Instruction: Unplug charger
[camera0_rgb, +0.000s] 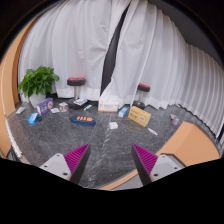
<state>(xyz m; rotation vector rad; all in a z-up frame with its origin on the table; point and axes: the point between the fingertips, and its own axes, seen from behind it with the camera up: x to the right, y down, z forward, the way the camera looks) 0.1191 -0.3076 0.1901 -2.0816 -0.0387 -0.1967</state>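
Charger not clearly identifiable among small clutter at far side of grey counter (110, 150): potted plant (38, 80) far left, dark blue flat item (83, 119) centre, yellow card (139, 116) right, white curtains (150, 50) behind; fingers (77, 159) apart, gripping nothing.

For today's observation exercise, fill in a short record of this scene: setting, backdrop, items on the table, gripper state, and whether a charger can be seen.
setting: grey speckled table with orange edge
backdrop: white pleated curtains
plant: green leafy potted plant, far side of table
items: dark blue flat box, yellow card, other small things too small to name
gripper: open, holding nothing, magenta pads apart
charger: cannot be made out
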